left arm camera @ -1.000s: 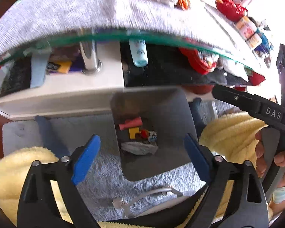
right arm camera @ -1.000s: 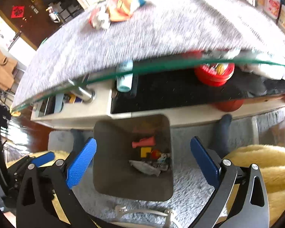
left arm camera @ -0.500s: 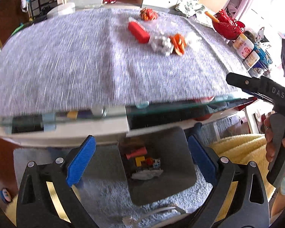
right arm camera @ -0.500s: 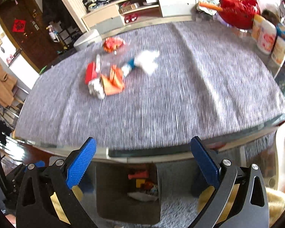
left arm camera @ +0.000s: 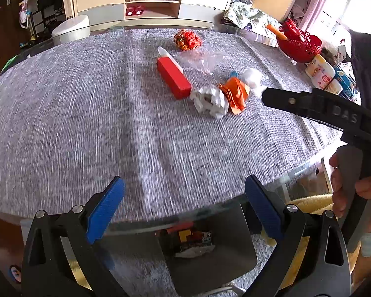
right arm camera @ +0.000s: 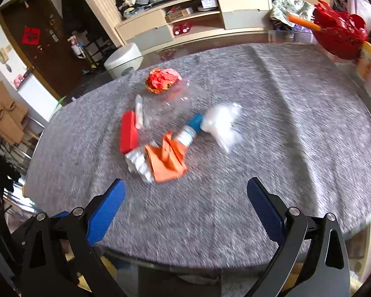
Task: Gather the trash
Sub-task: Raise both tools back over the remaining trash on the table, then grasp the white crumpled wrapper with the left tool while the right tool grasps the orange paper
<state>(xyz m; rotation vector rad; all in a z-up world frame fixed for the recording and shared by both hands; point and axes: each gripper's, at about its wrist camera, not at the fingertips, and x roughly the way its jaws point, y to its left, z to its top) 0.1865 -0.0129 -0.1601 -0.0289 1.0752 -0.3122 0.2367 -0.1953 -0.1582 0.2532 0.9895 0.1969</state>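
Note:
Trash lies in a loose heap mid-table on the grey cloth: a red box (left arm camera: 173, 78) (right arm camera: 128, 131), crumpled white paper (left arm camera: 210, 100) (right arm camera: 139, 164), folded orange paper (left arm camera: 235, 93) (right arm camera: 167, 159), a blue-capped tube (right arm camera: 190, 130), a white wad (right arm camera: 222, 123), clear plastic wrap (left arm camera: 202, 60) and a red crumpled ball (left arm camera: 187, 39) (right arm camera: 162, 79). My left gripper (left arm camera: 184, 208) hangs open over the table's near edge, nothing between its blue pads. My right gripper (right arm camera: 185, 208) is wide, jaws closing slightly, empty, well short of the heap. The grey bin (left arm camera: 237, 252) below the edge holds scraps.
A red basket (left arm camera: 300, 43) and several bottles (left arm camera: 325, 75) stand at the table's right edge. A person's hand (left arm camera: 343, 185) holds the other gripper's handle at right. Behind the table are a low TV cabinet (right arm camera: 197, 22) and a white stool (right arm camera: 123, 58).
Both grippers rose from over the floor bin to above the table edge; the bin dropped to the bottom of the views and the trash heap on the cloth came into view.

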